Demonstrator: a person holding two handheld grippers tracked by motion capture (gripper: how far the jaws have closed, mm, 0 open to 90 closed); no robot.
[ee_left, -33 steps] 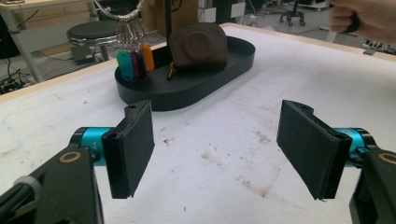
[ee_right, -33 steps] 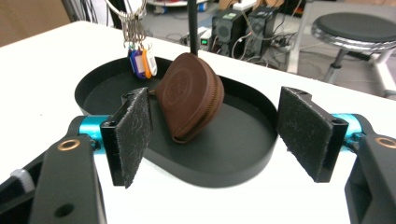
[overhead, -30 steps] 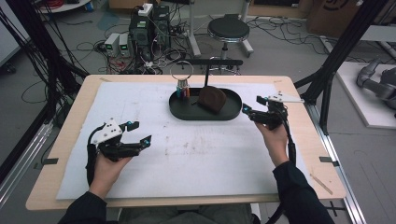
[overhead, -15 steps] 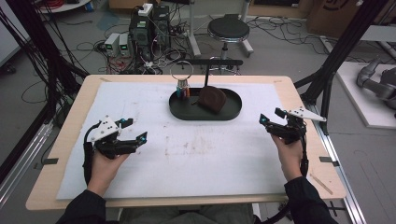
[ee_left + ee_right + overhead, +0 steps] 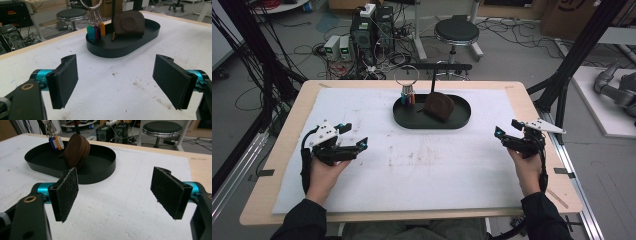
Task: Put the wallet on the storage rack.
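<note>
A black oval tray (image 5: 432, 120) sits at the back middle of the white mat. In it a brown zip pouch (image 5: 439, 105) stands on edge, beside a key ring with coloured tags (image 5: 407, 95) that hangs from a thin black stand. My left gripper (image 5: 354, 135) rests low over the mat at the left. Its jaws have just been opening, and they stand open with nothing between them (image 5: 116, 80). My right gripper (image 5: 507, 127) is at the right, well clear of the tray and also open on nothing (image 5: 115, 192). Both gripper views look at the tray (image 5: 120, 50) (image 5: 100, 173) and pouch (image 5: 128, 22) (image 5: 77, 150).
The white mat (image 5: 422, 165) covers most of the wooden table (image 5: 532, 100). Bare wood borders it at the right edge. Black frame posts (image 5: 577, 55) rise at both back corners. A stool (image 5: 457, 32), computers and cables lie on the floor behind.
My right gripper has drawn back from the tray's right end, to the right and nearer the person. The left hand has stayed in place, with its jaws a little wider.
</note>
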